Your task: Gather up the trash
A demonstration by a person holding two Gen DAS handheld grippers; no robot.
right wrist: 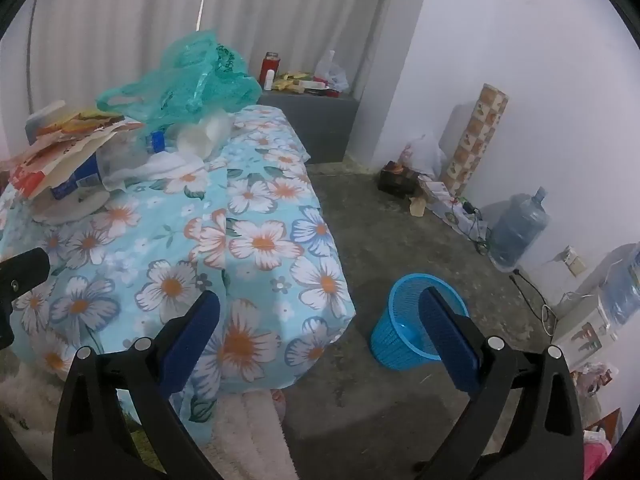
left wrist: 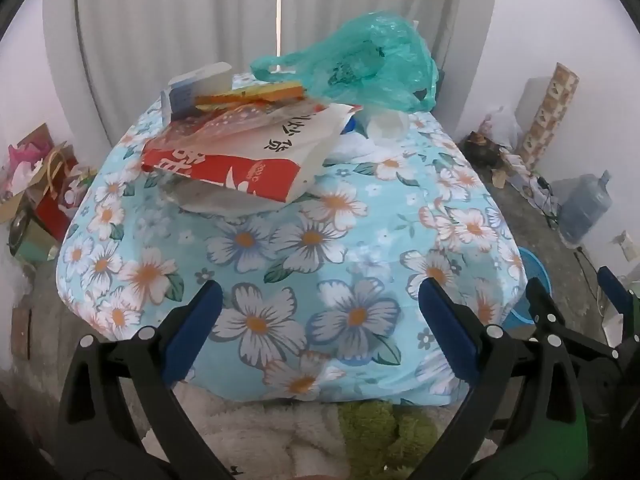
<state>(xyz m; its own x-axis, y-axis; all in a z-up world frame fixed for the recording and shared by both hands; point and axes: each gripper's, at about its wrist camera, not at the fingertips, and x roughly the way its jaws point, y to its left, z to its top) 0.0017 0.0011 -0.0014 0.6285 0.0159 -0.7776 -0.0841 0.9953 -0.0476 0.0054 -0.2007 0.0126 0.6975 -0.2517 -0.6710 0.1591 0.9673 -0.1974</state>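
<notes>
A pile of trash sits at the far end of a table under a floral blue cloth (left wrist: 320, 256). A red and white paper bag (left wrist: 240, 160) lies on a white plate, with a green plastic bag (left wrist: 360, 64) behind it and a clear plastic cup (left wrist: 386, 126) beside it. The same pile shows in the right wrist view: paper bag (right wrist: 68, 152), green bag (right wrist: 188, 80). My left gripper (left wrist: 320, 304) is open and empty over the near table edge. My right gripper (right wrist: 320, 312) is open and empty beside the table's right corner. A blue mesh bin (right wrist: 404, 328) stands on the floor.
The right gripper also shows at the right of the left wrist view (left wrist: 576, 292). A water jug (right wrist: 518, 232), a patterned roll (right wrist: 480, 136), bags and cables line the right wall. A grey ledge (right wrist: 312, 116) with a red flask stands behind. Gift bags (left wrist: 44, 184) sit at left.
</notes>
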